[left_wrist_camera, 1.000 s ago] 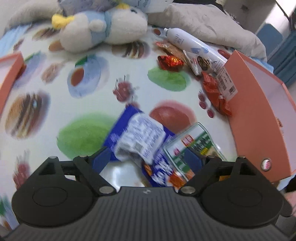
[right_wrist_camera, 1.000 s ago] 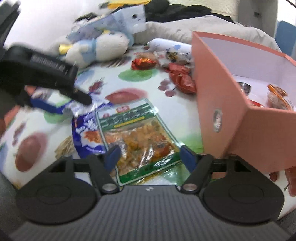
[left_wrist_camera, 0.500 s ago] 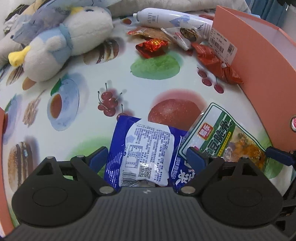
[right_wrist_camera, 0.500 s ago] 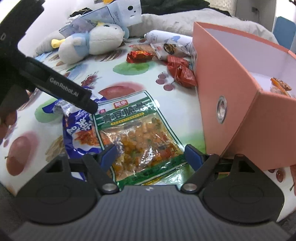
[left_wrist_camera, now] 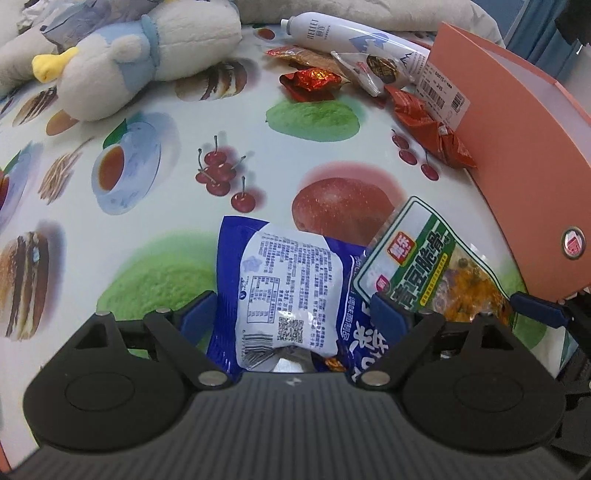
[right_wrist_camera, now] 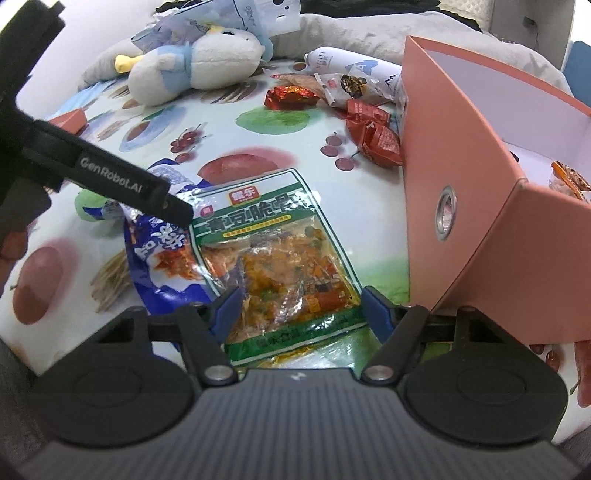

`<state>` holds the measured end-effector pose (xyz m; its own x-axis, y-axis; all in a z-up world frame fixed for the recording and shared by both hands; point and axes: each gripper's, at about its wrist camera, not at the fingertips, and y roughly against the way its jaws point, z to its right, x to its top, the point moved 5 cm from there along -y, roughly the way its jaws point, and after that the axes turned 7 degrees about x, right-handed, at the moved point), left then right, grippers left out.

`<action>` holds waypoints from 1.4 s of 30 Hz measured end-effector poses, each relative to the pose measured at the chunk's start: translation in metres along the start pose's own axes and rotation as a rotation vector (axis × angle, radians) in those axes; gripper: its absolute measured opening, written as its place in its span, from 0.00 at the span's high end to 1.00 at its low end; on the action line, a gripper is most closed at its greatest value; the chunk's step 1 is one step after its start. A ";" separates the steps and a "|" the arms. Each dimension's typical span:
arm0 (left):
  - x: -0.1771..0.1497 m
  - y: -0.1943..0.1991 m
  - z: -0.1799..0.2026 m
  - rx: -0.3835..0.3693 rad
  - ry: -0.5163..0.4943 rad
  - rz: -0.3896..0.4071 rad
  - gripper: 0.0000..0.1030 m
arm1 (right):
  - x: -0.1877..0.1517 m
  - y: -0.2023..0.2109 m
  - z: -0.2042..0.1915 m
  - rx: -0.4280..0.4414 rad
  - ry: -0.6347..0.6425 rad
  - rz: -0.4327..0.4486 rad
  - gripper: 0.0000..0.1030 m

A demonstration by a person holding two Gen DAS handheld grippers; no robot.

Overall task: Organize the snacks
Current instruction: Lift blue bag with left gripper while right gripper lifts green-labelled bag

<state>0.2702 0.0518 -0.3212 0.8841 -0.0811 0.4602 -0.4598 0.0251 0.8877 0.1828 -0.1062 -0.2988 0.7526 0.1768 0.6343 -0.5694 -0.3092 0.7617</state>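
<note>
The green snack pouch (right_wrist_camera: 280,258) lay at lower centre beside the orange box (right_wrist_camera: 461,184); the right gripper (right_wrist_camera: 297,306) was closing around it, pads not yet pressing; the left gripper (left_wrist_camera: 291,314) straddled the blue packet (left_wrist_camera: 288,291), wide apart; both looked light, crinkly, slippery, best pinched at the edges.

Open counter (left_wrist_camera: 155,229) left of blue bag (left_wrist_camera: 288,295): bare patterned cloth, free passage up to plush toy (left_wrist_camera: 147,55) at far edge. Right side walled by orange box (left_wrist_camera: 524,158), green bag (right_wrist_camera: 273,254) just beside it. Far right cluttered: red wrappers (left_wrist_camera: 432,125), bottle (left_wrist_camera: 354,33). Box top open.
</note>
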 end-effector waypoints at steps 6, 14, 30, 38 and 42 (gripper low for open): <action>-0.010 0.008 -0.004 0.004 0.032 0.001 0.18 | 0.001 0.003 -0.001 0.014 0.010 -0.009 0.41; -0.024 0.020 -0.004 0.007 0.109 0.010 0.31 | 0.002 0.009 0.000 0.020 0.006 -0.019 0.54; -0.054 0.046 -0.012 0.086 0.290 0.047 0.41 | -0.002 0.026 0.011 0.052 -0.089 -0.038 0.60; -0.059 0.063 -0.032 0.129 0.396 0.023 0.43 | 0.011 0.038 0.003 0.086 -0.095 -0.001 0.61; -0.056 0.074 -0.034 0.146 0.401 0.030 0.43 | 0.021 0.047 0.004 0.096 -0.102 0.032 0.62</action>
<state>0.1894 0.0925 -0.2808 0.8192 0.3125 0.4809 -0.4672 -0.1226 0.8756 0.1734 -0.1209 -0.2502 0.7671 0.0713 0.6375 -0.5627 -0.4023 0.7221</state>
